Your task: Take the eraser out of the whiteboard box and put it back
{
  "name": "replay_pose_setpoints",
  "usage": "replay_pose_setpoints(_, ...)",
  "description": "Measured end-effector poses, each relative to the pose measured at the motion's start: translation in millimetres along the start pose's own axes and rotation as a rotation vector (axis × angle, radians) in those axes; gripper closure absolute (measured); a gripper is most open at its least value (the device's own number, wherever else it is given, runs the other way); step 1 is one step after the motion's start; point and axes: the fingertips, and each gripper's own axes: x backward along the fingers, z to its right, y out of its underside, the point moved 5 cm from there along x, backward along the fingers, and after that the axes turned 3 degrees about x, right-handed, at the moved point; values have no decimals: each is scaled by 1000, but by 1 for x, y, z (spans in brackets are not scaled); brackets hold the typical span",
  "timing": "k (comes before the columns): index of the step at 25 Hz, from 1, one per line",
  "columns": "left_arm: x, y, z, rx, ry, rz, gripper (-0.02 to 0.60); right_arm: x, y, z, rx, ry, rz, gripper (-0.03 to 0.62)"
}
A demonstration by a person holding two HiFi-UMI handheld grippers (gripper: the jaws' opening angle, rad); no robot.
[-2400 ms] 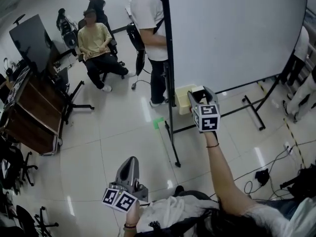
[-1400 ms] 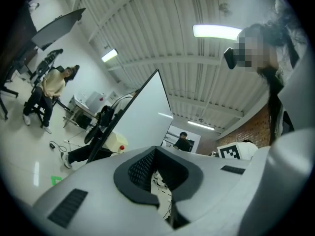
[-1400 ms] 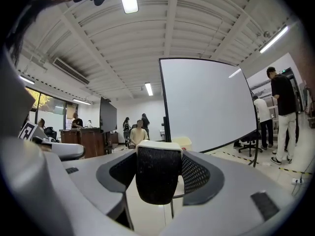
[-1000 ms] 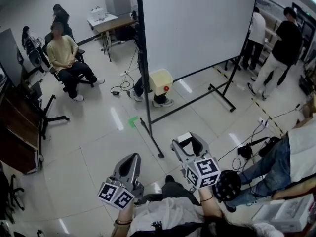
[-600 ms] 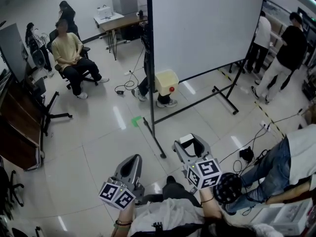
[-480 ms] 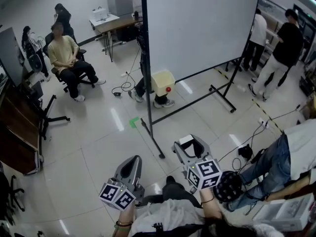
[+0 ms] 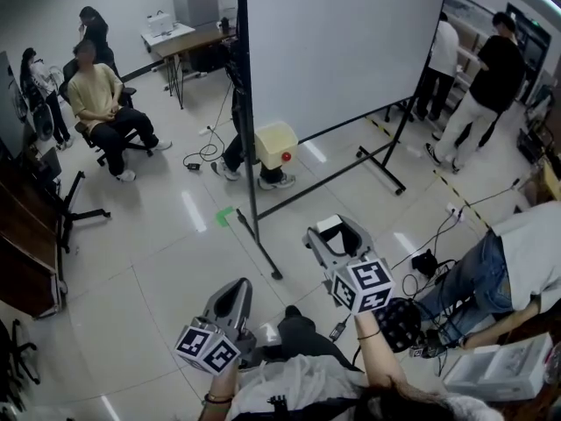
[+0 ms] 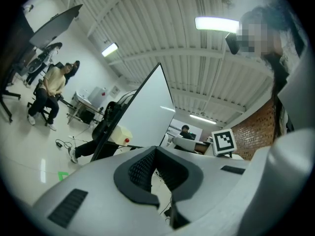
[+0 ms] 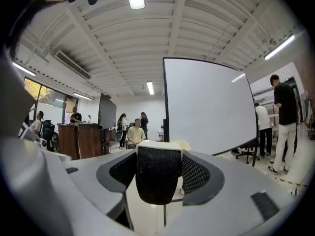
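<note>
Right gripper view tells it plainly: the right gripper point(image 9: 158, 154) is clamped on the eraser point(image 9: 157, 177). The black felt face is toward the camera and the white back is on top. The jaws are spread wide and press on its 2 flanks.

Head view now, and that same eraser shows as a white-and-black block between the jaw tips. It's held up in the air in front of the person, over the pale tiled floor point(image 7: 158, 261).

And the whiteboard box point(image 7: 274, 143)? It's well apart from the eraser, away across the floor. It is a cream box with a red spot on its side. It sits just beside the dark left post of the whiteboard point(image 7: 342, 42), below the board's lower edge.

Over to the left gripper point(image 7: 235, 286), low in the head view, to the left of the right one and pointing out over the tiles. Left gripper view shows its 2 dark pads meeting at the tips with nothing between them, so it's closed and empty.

Around the room, 1 person in a yellow top point(image 7: 92, 95) is seated at far left, with a desk point(image 7: 180, 35) behind. Past the board's right edge stand a person in black point(image 7: 495, 60) and a person in white point(image 7: 443, 46). There's a green mark point(image 7: 226, 214) on the tiles near the post's foot, and a cable point(image 7: 203, 152) trails across the floor.
</note>
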Motion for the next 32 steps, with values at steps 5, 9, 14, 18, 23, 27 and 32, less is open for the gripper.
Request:
replay_pose_setpoints(5,-8,-11,-20,18,-54,34,594,-84,-67,38,81,-27,111,324)
replay_pose_setpoints(9,-23,-33,-45,15,-122,96,594,-166,-99,68,48,-81,155,324)
replay_pose_setpoints(14,-37,-71,-64,-17,-224,193,594,-267,-103,108,102,-88,115,322)
replay_pose_setpoints(18,-31,-80,-79,-20,-358,286,594,-351,-84,122,116,-140,62,322)
replay_pose_setpoints(23,-27,-73,-85,5,-499,335,594,-391,-28,145,154,-139,-89,322)
replay_pose_setpoints(27,-17,-79,-95,8,-573,380,594,-411,1,128,162,-181,-163,315)
replay_pose_setpoints(32,-35,-78,-95,20,-550,363,594,-413,11,128,123,-169,-172,263)
